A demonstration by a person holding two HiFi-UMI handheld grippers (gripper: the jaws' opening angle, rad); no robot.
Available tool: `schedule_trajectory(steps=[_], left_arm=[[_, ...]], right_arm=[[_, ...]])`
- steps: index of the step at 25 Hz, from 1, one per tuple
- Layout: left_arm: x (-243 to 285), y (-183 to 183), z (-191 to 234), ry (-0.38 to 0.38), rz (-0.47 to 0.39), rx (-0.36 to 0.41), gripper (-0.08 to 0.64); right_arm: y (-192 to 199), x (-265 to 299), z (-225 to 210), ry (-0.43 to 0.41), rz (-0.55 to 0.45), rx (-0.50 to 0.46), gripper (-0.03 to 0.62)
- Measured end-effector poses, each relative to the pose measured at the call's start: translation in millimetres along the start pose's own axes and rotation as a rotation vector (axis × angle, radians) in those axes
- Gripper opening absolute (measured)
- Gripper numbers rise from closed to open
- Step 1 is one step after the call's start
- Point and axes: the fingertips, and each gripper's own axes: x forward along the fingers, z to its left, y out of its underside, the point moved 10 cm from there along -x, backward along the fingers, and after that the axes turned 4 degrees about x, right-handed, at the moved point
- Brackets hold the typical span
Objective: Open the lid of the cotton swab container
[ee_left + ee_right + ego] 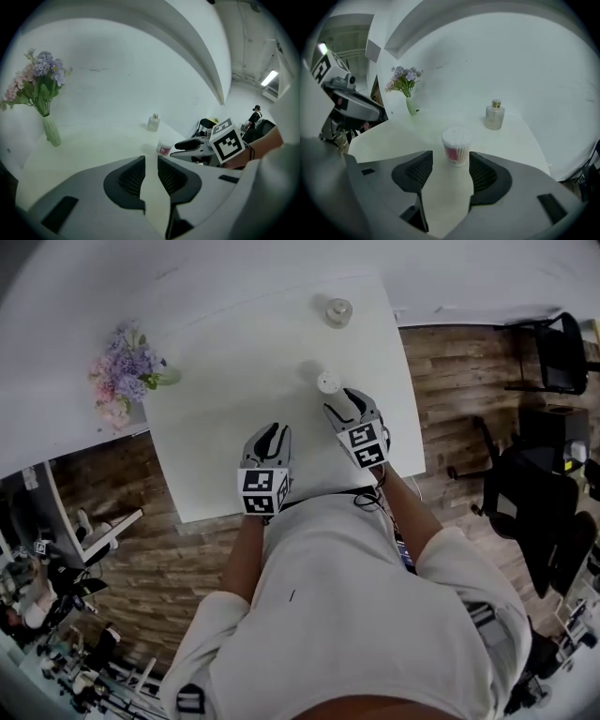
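White is the desk (216, 474), and on it the cotton swab container (327, 382) is seen upright near the right-hand edge, a small clear cylinder packed with white-tipped swabs and marked with a red label. Whether its lid is seated cannot be made out. The right hand-held gripper (345, 409) is held just short of the container. In the right gripper view its jaws are shown wide apart, with the container (457, 146) standing just ahead of the tips and centred on the gap, untouched by either pad. The left hand-held gripper (272, 434) is held beside the right one and farther from the container. In the left gripper view its jaws are seen only narrowly apart, with nothing but bare desk between them. A small glass bottle (338, 311) with a rounded cap is placed farther back on the desk, well apart from the container. A vase of purple and pink flowers (127, 381) is set at the far left corner. A wood-patterned floor (450, 390) is visible around the desk, and a black chair (562, 352) is seen at the right.
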Motion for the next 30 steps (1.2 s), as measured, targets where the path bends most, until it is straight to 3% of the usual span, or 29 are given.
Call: schedule_trajectory(steps=[8,19,30], left_arm=[[-12.4,-0.1,7.5,-0.089,-0.011,-0.055,0.087],[-6.0,-1.3,9.0,-0.080,-0.019,-0.071,0.086],[-3.2,3.4,7.2,-0.032,-0.001,-0.053,0.086]], right_arm=[[3.1,33.4,-4.9,0.041,0.026,0.023,0.282],[2.1,49.7,-3.3,0.115,0.046,0.049,0.235],[-3.9,41.1,-20.4,0.014,0.011,0.089,0.224]])
